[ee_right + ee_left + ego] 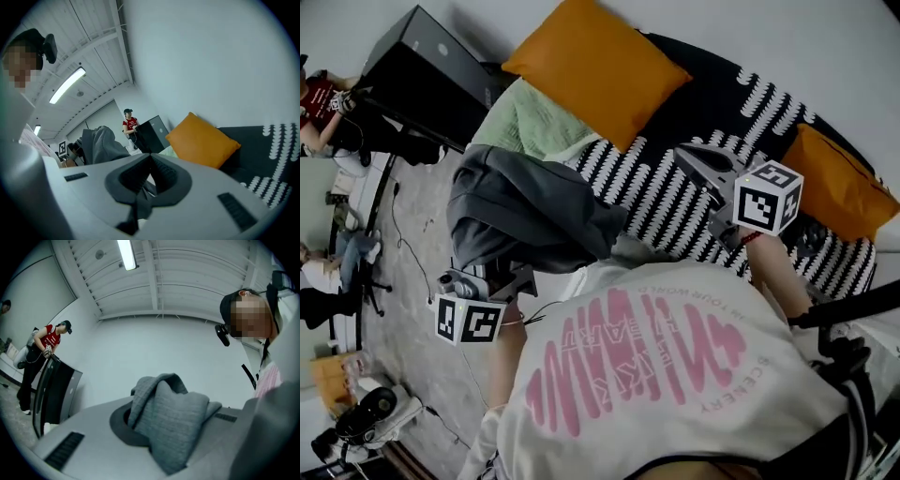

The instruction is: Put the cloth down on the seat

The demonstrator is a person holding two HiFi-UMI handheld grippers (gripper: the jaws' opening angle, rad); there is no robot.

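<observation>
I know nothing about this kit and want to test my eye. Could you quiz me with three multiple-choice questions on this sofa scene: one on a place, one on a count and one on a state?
1. Where is the grey knitted cloth?
A. Spread flat under a cushion
B. Bunched up beside the pale green cushion
C. On the floor

2. How many orange square cushions lie on the black-and-white patterned sofa seat?
A. One
B. Two
C. Four

3. How do the left gripper's jaws stand?
A. Wide apart, empty
B. Closed on a cushion
C. Closed on the cloth

Answers:
1 B: the head view shows it heaped there.
2 B: a second lies at the other end.
3 C: the left gripper view shows cloth pinched between the jaws.
</observation>
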